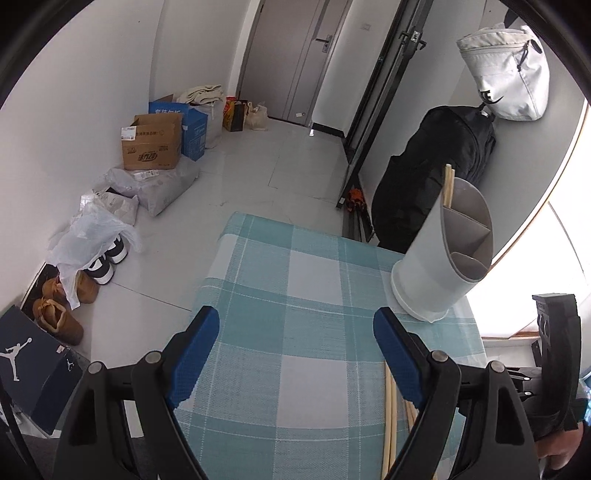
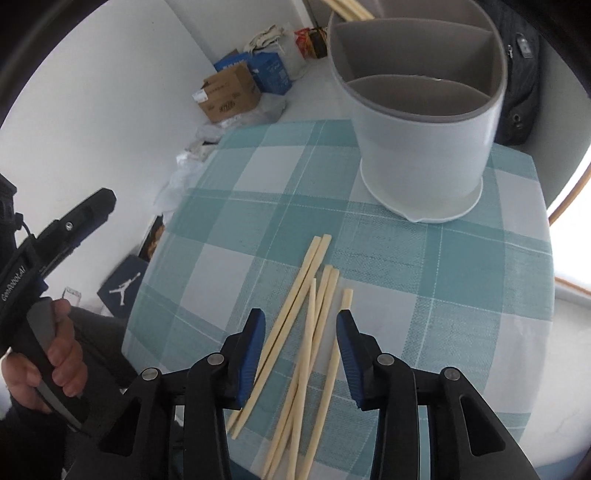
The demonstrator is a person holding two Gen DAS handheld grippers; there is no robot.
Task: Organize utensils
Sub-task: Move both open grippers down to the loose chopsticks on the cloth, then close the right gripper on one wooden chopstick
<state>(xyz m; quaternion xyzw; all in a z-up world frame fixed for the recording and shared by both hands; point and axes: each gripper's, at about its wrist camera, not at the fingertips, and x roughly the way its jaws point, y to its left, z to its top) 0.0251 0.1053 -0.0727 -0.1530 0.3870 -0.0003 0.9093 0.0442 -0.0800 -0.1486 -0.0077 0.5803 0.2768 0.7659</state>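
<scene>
Over on the left, the left gripper (image 1: 295, 332) hangs above the checked tablecloth (image 1: 280, 280) with its jaws spread wide, nothing between them. Further right, loose chopsticks (image 2: 306, 325) lie fanned on the cloth (six pale sticks, some crossing), and the right gripper (image 2: 301, 339) hovers right over them, jaws partly apart and straddling the bunch, gripping none. Beyond, toward the table's far right, stands the white divided utensil holder (image 2: 421, 147), chopsticks (image 2: 351, 9) already poking from its rear compartment.

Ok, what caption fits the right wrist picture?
Open right gripper over loose chopsticks near the divided utensil holder.
</scene>
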